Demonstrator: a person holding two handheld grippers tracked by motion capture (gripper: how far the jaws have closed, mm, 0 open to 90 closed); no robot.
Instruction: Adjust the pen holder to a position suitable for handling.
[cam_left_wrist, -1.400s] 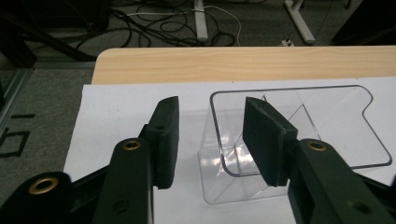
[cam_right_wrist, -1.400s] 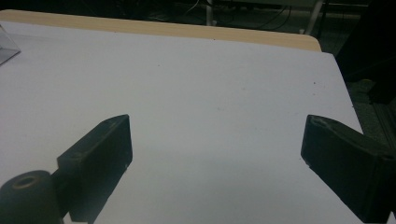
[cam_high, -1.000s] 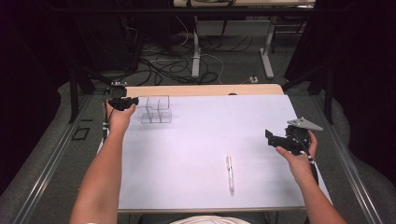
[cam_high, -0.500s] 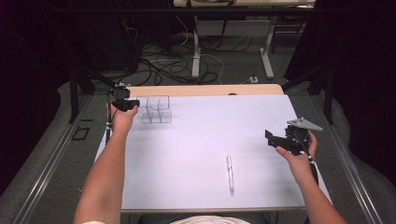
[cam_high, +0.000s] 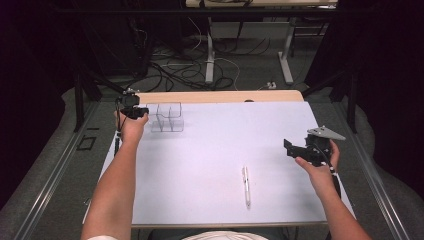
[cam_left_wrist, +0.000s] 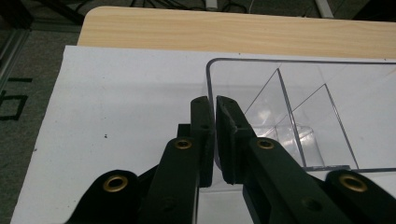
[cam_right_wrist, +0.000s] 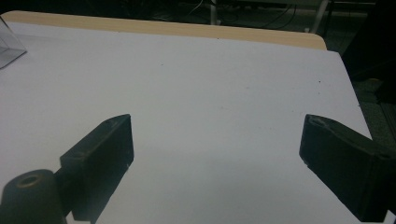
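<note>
A clear plastic box (cam_high: 168, 118) with inner dividers stands at the far left of the white sheet (cam_high: 215, 145). My left gripper (cam_high: 142, 113) is at its left end. In the left gripper view the jaws have just been closing, and the left gripper (cam_left_wrist: 214, 101) is shut on the box's (cam_left_wrist: 285, 88) thin left wall, one jaw outside and one inside. My right gripper (cam_high: 289, 146) hovers over the sheet's right side. In its own view the right gripper (cam_right_wrist: 217, 122) is wide open with nothing between the jaws. A white pen (cam_high: 246, 185) lies near the front, left of that hand.
A strip of wooden tabletop (cam_high: 220, 96) shows beyond the sheet's far edge. Cables and table legs (cam_high: 210, 55) sit on the floor behind. The box's corner (cam_right_wrist: 8, 44) shows at the far left of the right gripper view.
Both hands have stayed where they were. The left gripper's jaws have drawn together on the box's left wall.
</note>
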